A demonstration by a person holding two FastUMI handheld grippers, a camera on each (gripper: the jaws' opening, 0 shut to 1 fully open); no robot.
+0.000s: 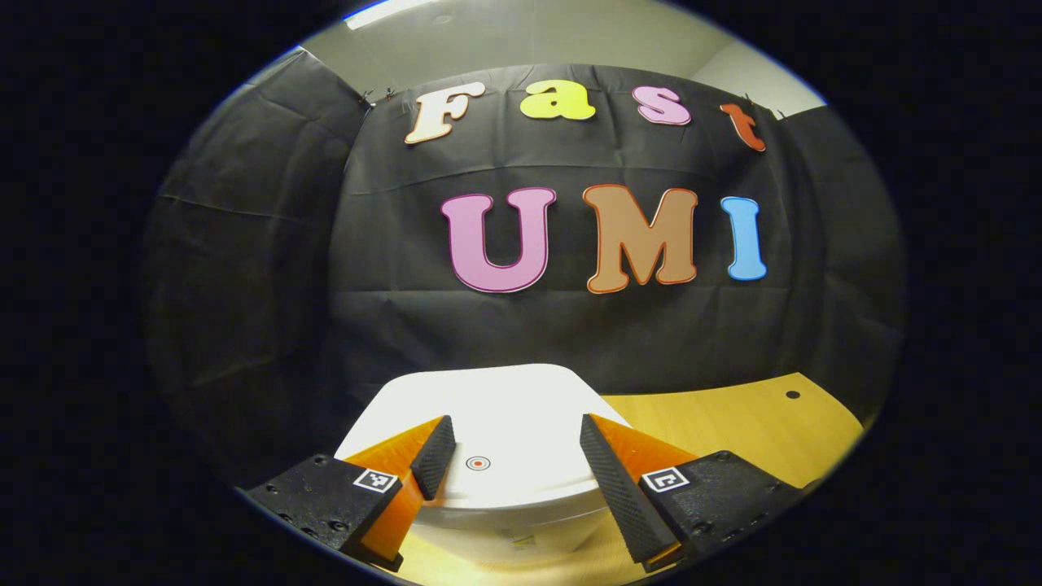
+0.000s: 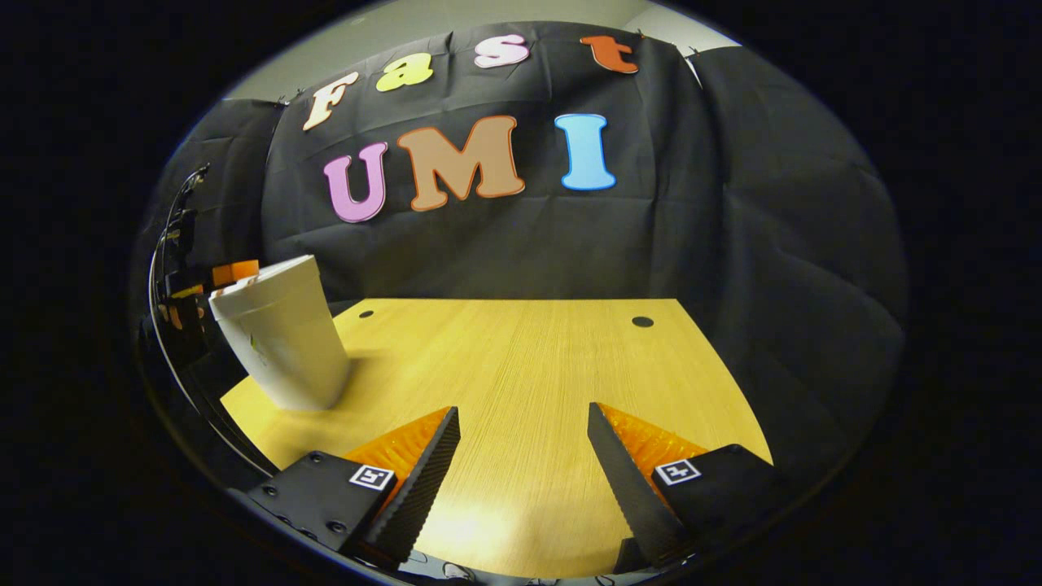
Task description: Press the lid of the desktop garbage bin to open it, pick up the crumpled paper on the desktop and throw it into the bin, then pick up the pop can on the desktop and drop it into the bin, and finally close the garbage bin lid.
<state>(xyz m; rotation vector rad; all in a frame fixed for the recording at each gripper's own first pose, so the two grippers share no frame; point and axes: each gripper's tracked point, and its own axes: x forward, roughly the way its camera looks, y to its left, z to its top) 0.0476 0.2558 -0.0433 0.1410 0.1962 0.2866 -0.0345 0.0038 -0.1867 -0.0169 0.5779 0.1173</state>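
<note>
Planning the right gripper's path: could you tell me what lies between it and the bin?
Bare wooden desktop between right gripper and bin, in right gripper view.

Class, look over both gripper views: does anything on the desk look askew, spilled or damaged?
Nothing stands out. The white plastic desktop bin stands on the yellow wooden desk, lid shut, under the open left gripper. No spill or damage shows.

White bin [image 1: 505,456], lid shut, upright on desk

Both views wallward, sharing bin [image 1: 496,439].
</note>
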